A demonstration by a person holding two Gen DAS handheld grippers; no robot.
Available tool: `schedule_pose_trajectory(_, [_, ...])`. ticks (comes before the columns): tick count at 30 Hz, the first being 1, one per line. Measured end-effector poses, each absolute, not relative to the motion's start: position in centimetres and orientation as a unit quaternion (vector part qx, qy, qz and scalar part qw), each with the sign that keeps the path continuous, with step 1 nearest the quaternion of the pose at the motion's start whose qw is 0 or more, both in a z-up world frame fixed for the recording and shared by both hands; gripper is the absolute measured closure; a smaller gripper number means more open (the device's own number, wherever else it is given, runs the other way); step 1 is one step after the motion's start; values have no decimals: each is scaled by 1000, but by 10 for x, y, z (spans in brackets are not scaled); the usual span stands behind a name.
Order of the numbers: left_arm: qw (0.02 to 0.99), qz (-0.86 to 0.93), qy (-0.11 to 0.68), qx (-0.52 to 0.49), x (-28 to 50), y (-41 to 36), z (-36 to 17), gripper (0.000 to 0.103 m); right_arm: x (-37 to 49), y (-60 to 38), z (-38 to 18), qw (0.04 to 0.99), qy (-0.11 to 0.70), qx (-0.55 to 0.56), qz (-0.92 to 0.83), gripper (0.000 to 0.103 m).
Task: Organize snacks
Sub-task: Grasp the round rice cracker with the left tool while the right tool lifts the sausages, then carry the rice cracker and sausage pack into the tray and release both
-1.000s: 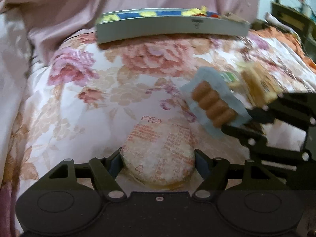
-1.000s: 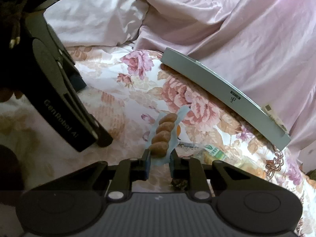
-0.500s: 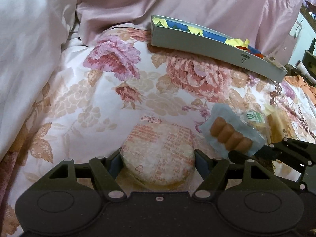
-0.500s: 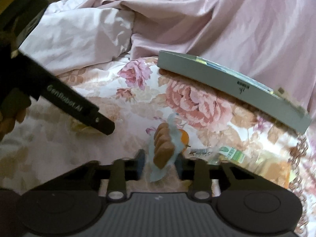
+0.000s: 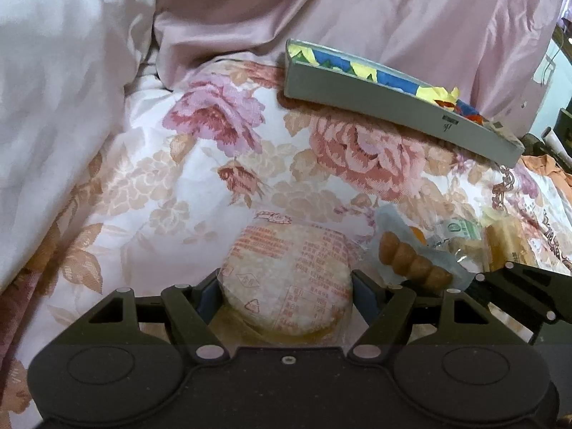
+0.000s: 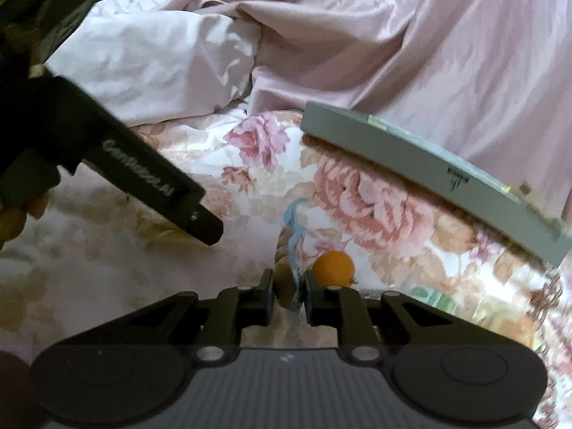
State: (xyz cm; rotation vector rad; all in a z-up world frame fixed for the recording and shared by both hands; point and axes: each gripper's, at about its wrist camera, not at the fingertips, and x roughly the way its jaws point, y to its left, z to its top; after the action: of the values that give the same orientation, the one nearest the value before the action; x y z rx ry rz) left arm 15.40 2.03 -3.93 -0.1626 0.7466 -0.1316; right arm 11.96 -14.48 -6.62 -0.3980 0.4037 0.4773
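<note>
Two tools are at work over a bed covered by a floral bedspread [image 5: 150, 193]. The left tool [image 5: 286, 287] has its jaws spread wide and pressed against both sides of a round cake in a clear wrapper with red print [image 5: 286, 275], which sits just above the bedspread. The right tool [image 6: 289, 291] is nearly closed, pinching a pale blue packet of twisted brown snack [image 6: 291, 261] edge-on between its fingers; its jaws have just been closing on that packet. In the left view the same packet [image 5: 411, 262] shows its row of brown lumps, held just to the right of the round cake, with the right tool's dark fingers [image 5: 514, 286] reaching in from the right edge.

A small orange ball-shaped thing [image 6: 334, 266] lies just beyond the packet. Further right on the bedspread are a green-and-white wrapper [image 5: 463, 230] and a yellowish packet [image 5: 504, 246], close together. A long grey box [image 5: 393, 107] with blue and yellow contents lies toward the back, against a pink sheet [image 5: 357, 10]. A white pillow or bunched cover [image 6: 150, 60] lies at back left. In the right view the left tool's black body [image 6: 136, 175] crosses the left side, with part of a hand [image 6: 18, 214] gripping it at the edge.
</note>
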Motion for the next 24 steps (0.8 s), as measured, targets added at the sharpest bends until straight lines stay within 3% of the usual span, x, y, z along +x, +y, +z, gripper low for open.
schedule_pose_trajectory(14, [945,-63,308,-90,147,10,7,28,92,-155,-33,946,98,-242,192,85])
schedule_pose_trajectory(24, [960,-89,253,-79,203,-24,64,28,122,-189,2,967,26,-220,129,85])
